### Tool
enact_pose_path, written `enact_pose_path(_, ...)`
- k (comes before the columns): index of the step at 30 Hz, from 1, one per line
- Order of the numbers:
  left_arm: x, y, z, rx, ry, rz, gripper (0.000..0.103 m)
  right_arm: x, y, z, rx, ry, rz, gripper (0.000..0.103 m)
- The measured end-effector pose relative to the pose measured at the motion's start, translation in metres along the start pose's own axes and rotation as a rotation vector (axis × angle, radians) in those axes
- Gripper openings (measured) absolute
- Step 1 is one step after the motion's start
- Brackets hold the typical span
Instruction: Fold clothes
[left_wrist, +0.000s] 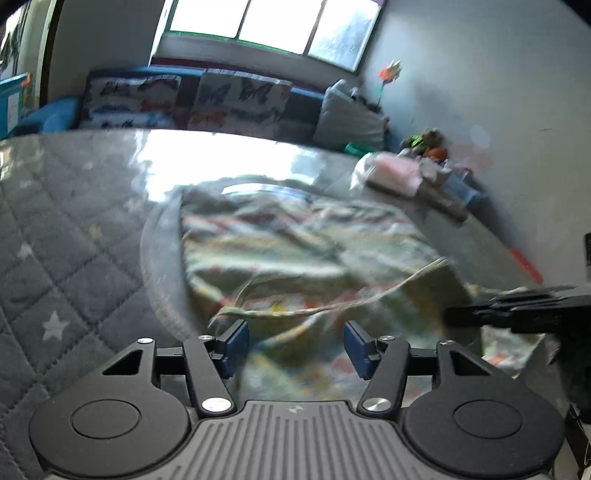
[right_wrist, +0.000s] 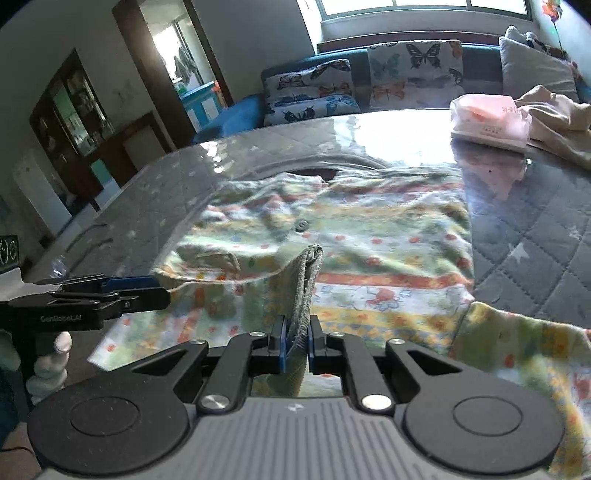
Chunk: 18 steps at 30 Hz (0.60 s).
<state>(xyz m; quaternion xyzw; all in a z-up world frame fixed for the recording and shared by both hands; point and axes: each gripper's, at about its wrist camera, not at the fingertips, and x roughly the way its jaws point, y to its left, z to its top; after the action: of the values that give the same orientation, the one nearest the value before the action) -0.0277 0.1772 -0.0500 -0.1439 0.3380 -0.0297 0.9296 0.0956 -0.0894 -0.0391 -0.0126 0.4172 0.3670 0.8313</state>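
A patterned garment (right_wrist: 369, 236) with yellow, orange and green bands lies crumpled on the grey quilted table (right_wrist: 535, 236). My right gripper (right_wrist: 297, 341) is shut on a grey ribbed fold of its edge (right_wrist: 308, 280), which stands up between the pads. In the left wrist view the garment (left_wrist: 295, 236) is blurred. My left gripper (left_wrist: 295, 347) hovers over its near hem with the blue pads (left_wrist: 234, 345) apart and not pressing on cloth. The right gripper (left_wrist: 517, 310) shows at that view's right edge. The left gripper (right_wrist: 110, 291) shows at the left of the right wrist view, held by a gloved hand (right_wrist: 51, 362).
A pink packet (right_wrist: 487, 122) and a beige cloth (right_wrist: 554, 114) lie at the table's far right. Butterfly cushions (right_wrist: 413, 74) on a blue sofa stand behind the table. Small toys (left_wrist: 428, 144) sit by the wall. A shiny clear sheet covers the quilted top.
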Motion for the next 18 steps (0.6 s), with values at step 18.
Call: enact_pose_path(18, -0.009, -0.015, -0.005, 0.046, -0.013, 0.056, 0.072, -0.005, 0.029, -0.033, -0.298, -0.036, -0.062, 0.034)
